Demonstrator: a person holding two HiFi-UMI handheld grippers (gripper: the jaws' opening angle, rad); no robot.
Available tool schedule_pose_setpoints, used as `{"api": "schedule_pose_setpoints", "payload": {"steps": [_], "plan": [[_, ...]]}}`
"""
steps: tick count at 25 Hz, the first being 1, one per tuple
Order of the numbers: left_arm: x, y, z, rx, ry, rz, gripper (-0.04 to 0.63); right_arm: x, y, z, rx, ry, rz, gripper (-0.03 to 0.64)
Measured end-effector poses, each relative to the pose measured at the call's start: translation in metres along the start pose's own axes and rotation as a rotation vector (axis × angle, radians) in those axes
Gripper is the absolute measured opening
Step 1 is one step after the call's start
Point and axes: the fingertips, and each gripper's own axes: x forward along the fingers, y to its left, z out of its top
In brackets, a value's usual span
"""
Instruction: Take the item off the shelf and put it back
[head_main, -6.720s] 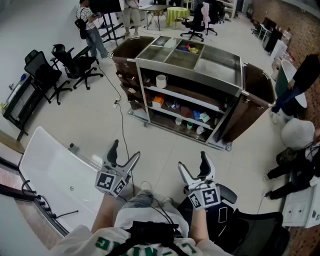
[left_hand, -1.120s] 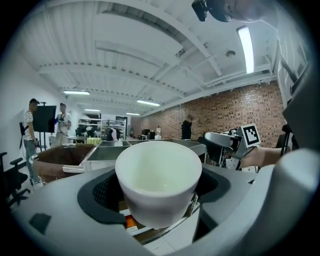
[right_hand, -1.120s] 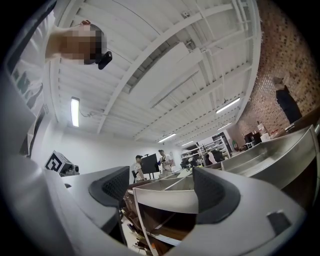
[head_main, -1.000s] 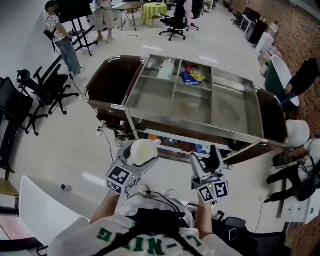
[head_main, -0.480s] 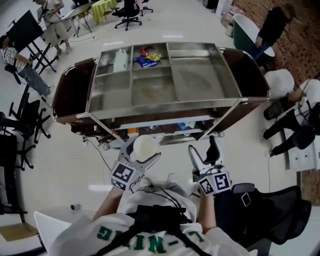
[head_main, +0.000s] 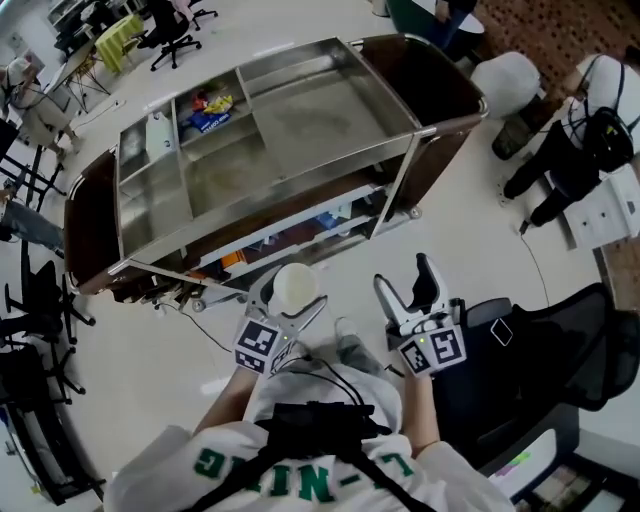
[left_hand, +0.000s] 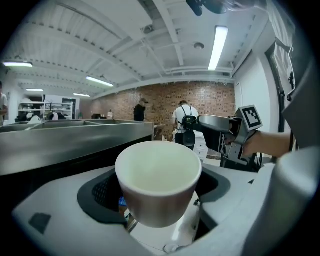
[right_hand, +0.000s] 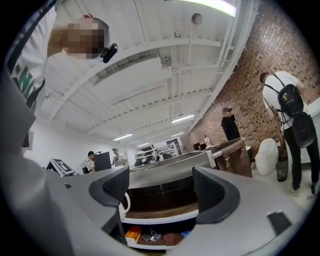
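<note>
The cup (left_hand: 159, 180) is clamped between the jaws of the left gripper (head_main: 292, 297), and the pads hide its base. It is smooth, white, round and tapered, upright with its mouth up, just in front of the steel-topped cart (head_main: 270, 200). The cart's top mostly hides its shelves. The right gripper (head_main: 405, 285) is spread wide and empty.

Blue and yellow snack packets (head_main: 208, 108) lie at the upper left of the frame. Black office chairs (head_main: 42, 300) stand along the left edge. At the lower right, a black padded chair (head_main: 545, 370) carries a dark phone (head_main: 501, 332). A person with a black backpack (head_main: 585, 130) stands at the upper right.
</note>
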Motion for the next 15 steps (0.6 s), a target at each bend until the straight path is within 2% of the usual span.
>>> {"api": "schedule_pose_setpoints", "payload": {"steps": [6, 15], "plan": [[0.019, -0.013, -0.004, -0.016, 0.019, -0.040, 0.407, -0.006, -0.014, -0.011, 0.013, 0.026, -0.016, 0.414], [0.017, 0.001, -0.025, -0.058, 0.031, 0.048, 0.407, 0.022, -0.002, -0.030, 0.032, 0.086, 0.087, 0.414]]}}
